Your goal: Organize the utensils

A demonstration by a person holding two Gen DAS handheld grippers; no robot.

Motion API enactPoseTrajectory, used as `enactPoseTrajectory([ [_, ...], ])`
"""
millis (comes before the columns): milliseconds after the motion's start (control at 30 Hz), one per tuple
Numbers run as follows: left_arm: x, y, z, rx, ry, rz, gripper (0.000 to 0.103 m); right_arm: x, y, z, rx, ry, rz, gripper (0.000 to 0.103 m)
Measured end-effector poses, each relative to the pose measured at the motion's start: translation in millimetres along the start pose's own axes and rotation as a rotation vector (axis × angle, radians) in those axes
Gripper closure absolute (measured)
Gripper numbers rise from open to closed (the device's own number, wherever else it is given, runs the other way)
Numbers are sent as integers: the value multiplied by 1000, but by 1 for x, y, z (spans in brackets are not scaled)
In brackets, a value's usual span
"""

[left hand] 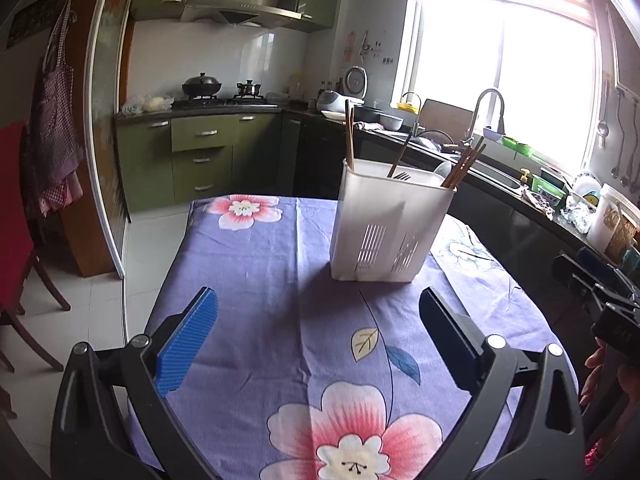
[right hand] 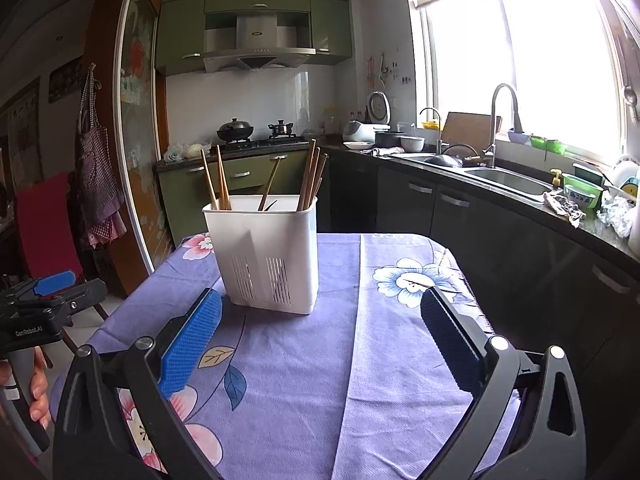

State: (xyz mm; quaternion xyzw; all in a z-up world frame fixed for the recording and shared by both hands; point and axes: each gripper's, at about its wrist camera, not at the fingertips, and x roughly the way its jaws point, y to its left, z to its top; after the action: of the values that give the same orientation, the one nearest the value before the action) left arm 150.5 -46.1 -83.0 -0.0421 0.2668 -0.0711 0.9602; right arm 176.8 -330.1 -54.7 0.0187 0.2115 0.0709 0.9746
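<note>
A white plastic utensil holder (left hand: 390, 224) stands upright on the table with the purple floral cloth (left hand: 280, 280). Several wooden chopsticks (left hand: 464, 164) and a fork (left hand: 402, 176) stick out of it. My left gripper (left hand: 320, 316) is open and empty, a little in front of the holder and left of it. In the right wrist view the holder (right hand: 268, 252) stands ahead on the left with chopsticks (right hand: 310, 176) in it. My right gripper (right hand: 320, 320) is open and empty in front of it. The left gripper (right hand: 48, 292) shows at the left edge.
A kitchen counter with a sink (right hand: 504, 178), tap (right hand: 504, 120) and bowls (right hand: 582, 192) runs along the right. Green cabinets and a stove (right hand: 256, 142) stand at the back. A red chair (left hand: 16, 240) stands left of the table.
</note>
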Motion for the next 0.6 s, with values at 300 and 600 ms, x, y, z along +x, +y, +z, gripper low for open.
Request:
enactPoseTrajectory([
  [300, -36, 0, -11, -27, -17, 19, 7, -47, -8, -8, -11, -20, -14, 5],
  [600, -76, -8, -15, 0, -29, 24, 7, -98, -16, -13, -3, -46, -12, 5],
])
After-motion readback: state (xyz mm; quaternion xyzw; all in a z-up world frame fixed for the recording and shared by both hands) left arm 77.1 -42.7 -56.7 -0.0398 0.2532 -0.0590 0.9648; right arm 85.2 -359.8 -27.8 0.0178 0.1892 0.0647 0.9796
